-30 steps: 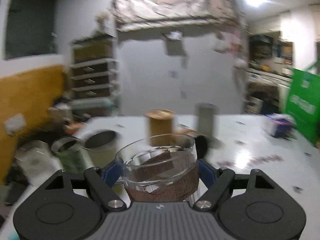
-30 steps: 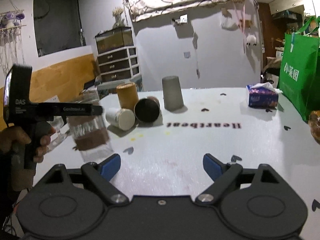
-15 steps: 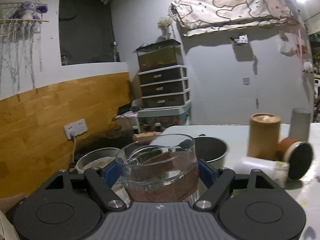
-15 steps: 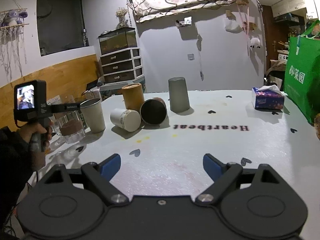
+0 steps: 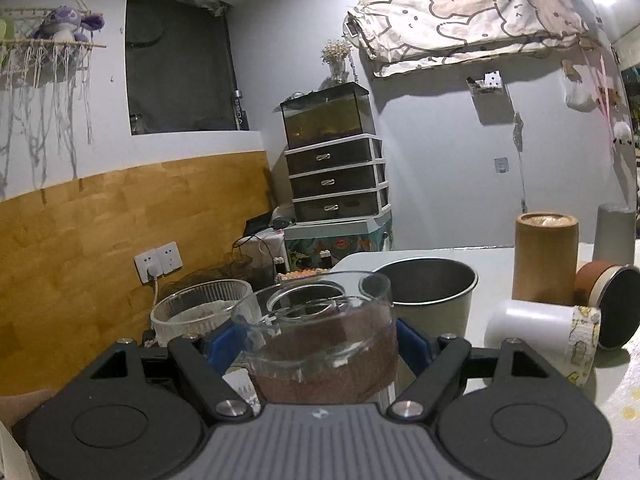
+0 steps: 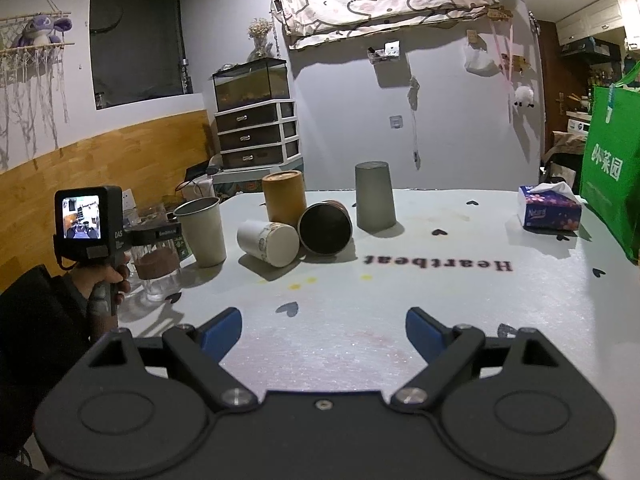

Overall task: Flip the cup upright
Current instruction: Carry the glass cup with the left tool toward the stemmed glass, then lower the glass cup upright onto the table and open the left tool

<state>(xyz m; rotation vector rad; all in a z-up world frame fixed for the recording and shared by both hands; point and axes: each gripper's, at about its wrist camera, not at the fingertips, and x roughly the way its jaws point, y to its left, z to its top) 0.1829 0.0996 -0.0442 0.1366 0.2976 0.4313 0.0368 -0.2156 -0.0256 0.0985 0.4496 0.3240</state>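
Gripping the glass cup (image 5: 320, 344) around its brown cork-like band, the left gripper (image 5: 320, 340) has its blue pads closed against both sides, mouth up, at the tabletop's (image 6: 400, 280) left edge beside the steel cup (image 6: 202, 230). Clear ribbed glass looks stiff, slick, fairly heavy and breakable, so the grainy band seems the safest hold. Spread wide and holding nothing, the right gripper (image 6: 322, 330) hovers over the near edge.

glass (image 5: 320, 344): I see clear, brown band
table (image 6: 440, 300): white, dark hearts
bag (image 6: 612, 184): green
pads (image 6: 222, 330): blue
tumbler (image 6: 374, 196): I read grey
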